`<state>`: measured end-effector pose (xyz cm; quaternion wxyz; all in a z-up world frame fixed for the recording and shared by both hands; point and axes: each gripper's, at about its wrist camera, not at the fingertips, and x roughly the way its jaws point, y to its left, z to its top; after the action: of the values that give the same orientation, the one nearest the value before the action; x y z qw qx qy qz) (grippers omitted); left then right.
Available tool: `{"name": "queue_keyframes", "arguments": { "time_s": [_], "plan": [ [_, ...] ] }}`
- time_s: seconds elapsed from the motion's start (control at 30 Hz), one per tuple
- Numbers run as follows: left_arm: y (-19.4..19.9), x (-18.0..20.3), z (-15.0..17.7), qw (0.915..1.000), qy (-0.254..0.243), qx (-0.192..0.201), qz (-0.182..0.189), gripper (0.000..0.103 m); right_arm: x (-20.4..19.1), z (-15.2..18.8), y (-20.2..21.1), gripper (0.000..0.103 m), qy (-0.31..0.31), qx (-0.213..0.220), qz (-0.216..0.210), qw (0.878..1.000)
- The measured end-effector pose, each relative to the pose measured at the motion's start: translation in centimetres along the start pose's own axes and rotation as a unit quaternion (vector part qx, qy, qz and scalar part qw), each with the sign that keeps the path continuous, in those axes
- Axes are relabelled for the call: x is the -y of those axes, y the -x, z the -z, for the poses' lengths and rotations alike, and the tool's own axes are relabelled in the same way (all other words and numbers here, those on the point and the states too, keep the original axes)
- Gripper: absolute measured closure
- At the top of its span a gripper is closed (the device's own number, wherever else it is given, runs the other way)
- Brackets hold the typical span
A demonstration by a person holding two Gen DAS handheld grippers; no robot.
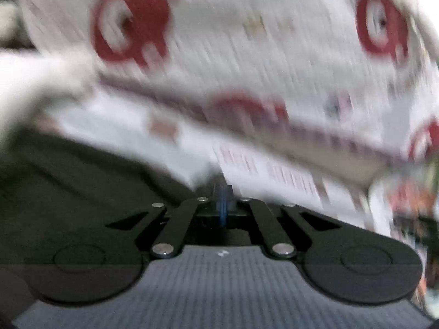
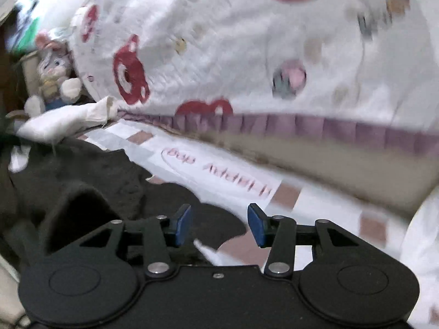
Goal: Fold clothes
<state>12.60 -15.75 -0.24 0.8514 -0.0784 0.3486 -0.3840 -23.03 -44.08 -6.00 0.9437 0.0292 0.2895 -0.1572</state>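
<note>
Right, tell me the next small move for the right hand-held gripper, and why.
Probably bring the right hand-held gripper down onto the dark garment's near edge and close. Its jaws stand open with nothing between them, and the garment lies rumpled on the bedsheet just below them.

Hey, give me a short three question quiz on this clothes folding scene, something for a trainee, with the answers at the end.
1. True or false: the right tool stands open with nothing between its blue pads.
2. Which toy sits at the left edge of the right wrist view? A) a plush rabbit B) a toy car C) a ball
3. Fill in: the dark garment lies on a white sheet printed with ____ lettering.

Key
1. True.
2. A, the plush rabbit.
3. Pink, on the sheet.
</note>
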Motion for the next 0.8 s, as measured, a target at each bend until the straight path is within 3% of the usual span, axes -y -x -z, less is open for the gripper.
{"name": "queue_keyframes", "arguments": {
  "time_s": [0.13,0.17,0.23,0.3,0.33,0.37,0.4,0.43,0.5,0.57,0.67,0.7,0.8],
  "plan": [
    [2.9,-3.1,-1.0,0.9945,0.019,0.055,-0.088,0.103,-0.3,1.3,-0.9,0.051,0.002,-0.028,-0.016,0.999],
    [2.7,-4.1,-0.6,0.9939,0.041,0.040,-0.094,0.103,-0.2,1.5,-1.3,0.051,0.001,-0.036,-0.017,0.999],
    [1.9,-6.4,0.5,0.9924,0.104,0.004,-0.065,0.103,-0.2,1.7,-2.2,0.051,-0.008,-0.056,-0.025,0.998],
    [0.6,-7.7,1.4,0.9859,0.164,-0.032,-0.014,0.099,-0.1,1.8,-3.1,0.051,-0.020,-0.075,-0.038,0.996],
    [0.0,-7.7,1.8,0.9837,0.174,-0.045,0.005,0.096,-0.1,1.8,-3.5,0.051,-0.028,-0.085,-0.046,0.995],
    [-0.3,-7.3,2.3,0.9848,0.165,-0.056,0.007,0.086,-0.2,1.9,-3.8,0.051,-0.033,-0.094,-0.052,0.994],
    [-0.6,-6.9,2.8,0.9861,0.152,-0.068,0.006,0.059,-0.3,1.9,-4.1,0.051,-0.039,-0.102,-0.057,0.992],
    [-0.9,-6.3,3.7,0.9886,0.125,-0.083,-0.007,0.047,-0.4,2.2,-4.1,0.051,-0.034,-0.102,-0.056,0.993],
    [-1.9,-5.5,5.1,0.9892,0.104,-0.101,-0.022,0.044,-0.9,2.8,-3.9,0.051,-0.011,-0.100,-0.047,0.994],
    [-2.8,-5.3,5.7,0.9847,0.127,-0.119,0.000,0.044,-1.2,3.6,-3.6,0.051,0.010,-0.113,-0.051,0.992],
    [-3.6,-5.2,5.6,0.9822,0.151,-0.104,0.040,0.037,-1.1,4.4,-3.3,0.051,0.015,-0.130,-0.055,0.990],
    [-4.0,-5.1,5.4,0.9822,0.153,-0.099,0.047,0.025,-0.9,4.6,-3.2,0.051,0.012,-0.135,-0.056,0.989],
    [-5.6,-5.7,5.0,0.9775,0.185,-0.092,0.041,0.026,-0.4,4.5,-4.1,0.050,-0.024,-0.153,-0.066,0.986]
  ]
}}
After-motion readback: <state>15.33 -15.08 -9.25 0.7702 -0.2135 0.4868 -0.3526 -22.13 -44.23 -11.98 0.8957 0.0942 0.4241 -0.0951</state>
